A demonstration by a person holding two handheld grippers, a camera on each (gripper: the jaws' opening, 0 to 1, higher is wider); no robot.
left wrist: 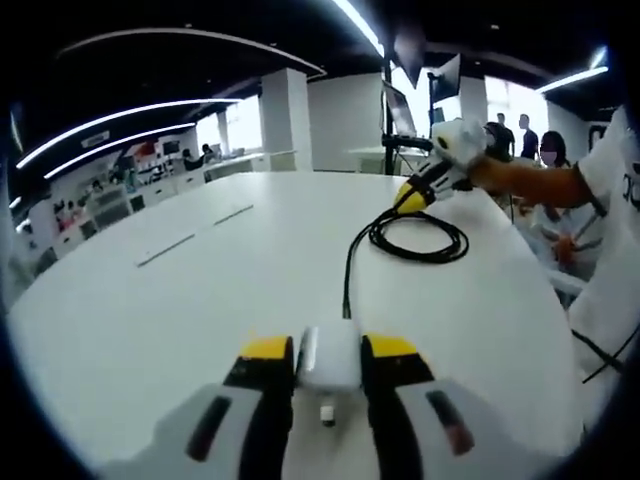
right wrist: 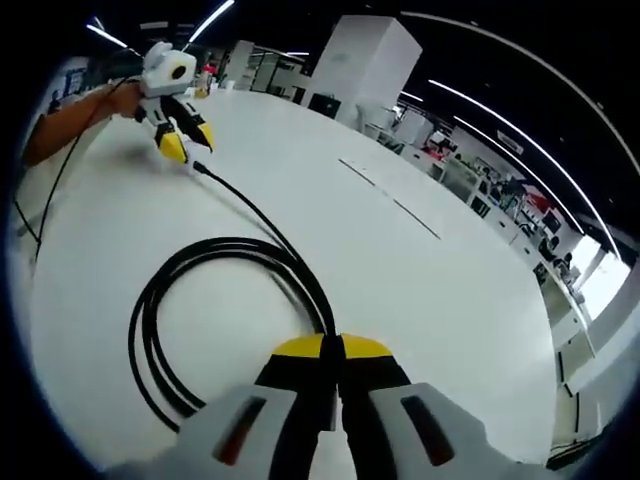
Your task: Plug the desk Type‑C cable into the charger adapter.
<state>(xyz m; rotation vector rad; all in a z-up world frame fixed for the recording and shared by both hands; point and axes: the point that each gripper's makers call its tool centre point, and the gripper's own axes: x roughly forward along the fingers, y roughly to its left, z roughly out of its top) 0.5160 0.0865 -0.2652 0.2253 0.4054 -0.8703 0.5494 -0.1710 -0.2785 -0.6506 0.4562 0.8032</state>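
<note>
Left gripper [left wrist: 328,362] has its yellow-tipped jaws clamped on the charger adapter [left wrist: 329,357], a small white block sitting on the white table [left wrist: 180,300]. Right gripper [right wrist: 334,352] is pinched tight on the Type-C cable [right wrist: 215,250], a thin glossy black cord. Most of it lies in a loose double loop on the table just beyond that gripper, and one strand runs straight off the loop to end right by the adapter.
</note>
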